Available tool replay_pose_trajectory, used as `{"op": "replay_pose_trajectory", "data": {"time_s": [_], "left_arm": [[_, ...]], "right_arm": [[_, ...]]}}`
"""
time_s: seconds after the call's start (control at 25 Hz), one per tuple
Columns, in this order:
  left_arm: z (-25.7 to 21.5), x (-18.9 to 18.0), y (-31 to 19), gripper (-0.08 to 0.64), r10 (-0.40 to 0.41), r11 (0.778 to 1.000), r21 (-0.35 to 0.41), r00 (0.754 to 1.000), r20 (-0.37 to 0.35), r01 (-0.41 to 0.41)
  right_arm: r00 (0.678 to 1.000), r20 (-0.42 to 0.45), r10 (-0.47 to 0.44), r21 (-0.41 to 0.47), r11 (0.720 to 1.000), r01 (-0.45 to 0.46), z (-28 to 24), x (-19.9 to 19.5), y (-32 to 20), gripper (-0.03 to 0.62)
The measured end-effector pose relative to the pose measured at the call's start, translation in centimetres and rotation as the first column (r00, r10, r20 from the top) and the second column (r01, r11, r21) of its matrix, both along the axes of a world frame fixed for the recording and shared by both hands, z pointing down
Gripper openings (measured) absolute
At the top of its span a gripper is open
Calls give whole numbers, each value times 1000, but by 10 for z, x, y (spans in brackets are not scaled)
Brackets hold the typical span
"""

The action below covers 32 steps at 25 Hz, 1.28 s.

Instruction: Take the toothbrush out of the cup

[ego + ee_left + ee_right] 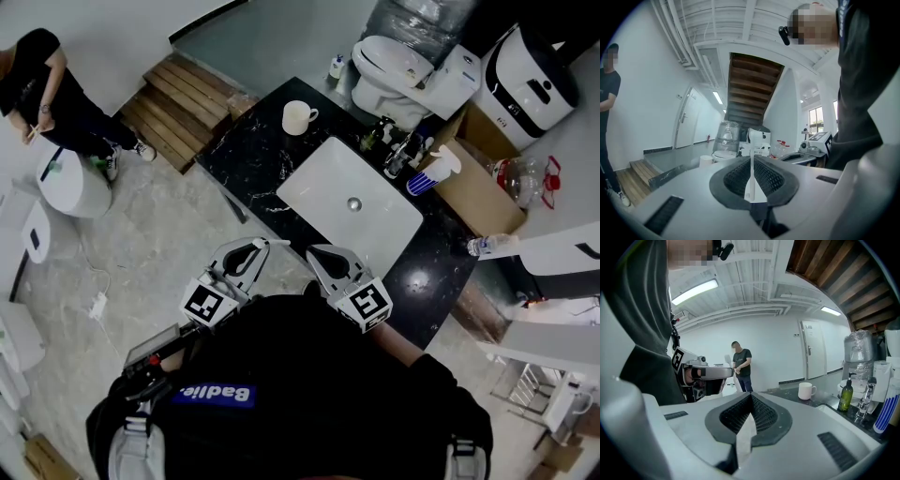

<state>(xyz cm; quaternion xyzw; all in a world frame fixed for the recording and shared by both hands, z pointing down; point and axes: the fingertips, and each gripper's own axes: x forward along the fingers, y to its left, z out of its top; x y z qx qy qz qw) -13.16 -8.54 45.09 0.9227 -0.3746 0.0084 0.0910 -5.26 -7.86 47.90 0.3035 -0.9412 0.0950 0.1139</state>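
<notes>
Both grippers are held low and close against the person's chest, at the near edge of a black countertop [246, 155]. The left gripper [253, 246] has its jaws pressed together with nothing between them; its own view shows the two dark pads [736, 178] meeting along one thin seam. The right gripper [324, 253], just beside it, is likewise closed and empty, its ribbed pads [764, 414] touching at the tip.

Straight ahead of the right gripper lies a white sink [319, 187] set into the countertop. Beyond the sink and off to the right gripper's right stands a blue-and-white striped cup [424, 180], well apart from both grippers; in the right gripper view it shows only as a striped edge [885, 414] at the frame's border. Something white shows at its top, too small to say whether it is the toothbrush. Near that cup, along the far side of the sink, stand a green pump bottle [845, 398] and a tap [867, 391].

Far ahead of the left gripper, at the countertop's other end, sits a plain white mug [298, 117], upright, handle out. Past the countertop are a toilet [389, 61] and wooden steps [183, 108]. A person in dark clothes [56, 94] stands well off to the left gripper's left.
</notes>
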Motion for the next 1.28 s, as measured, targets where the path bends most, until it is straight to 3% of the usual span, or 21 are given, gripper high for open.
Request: {"op": "replay_pose_trajectory", "data": {"time_s": [1.28], "left_arm": [[6,16,-2,29,22,1000,-3,1000,20,-22]], "right_arm": [[1000,1,9,4,1000,-9,-5,16,-3,11]]}}
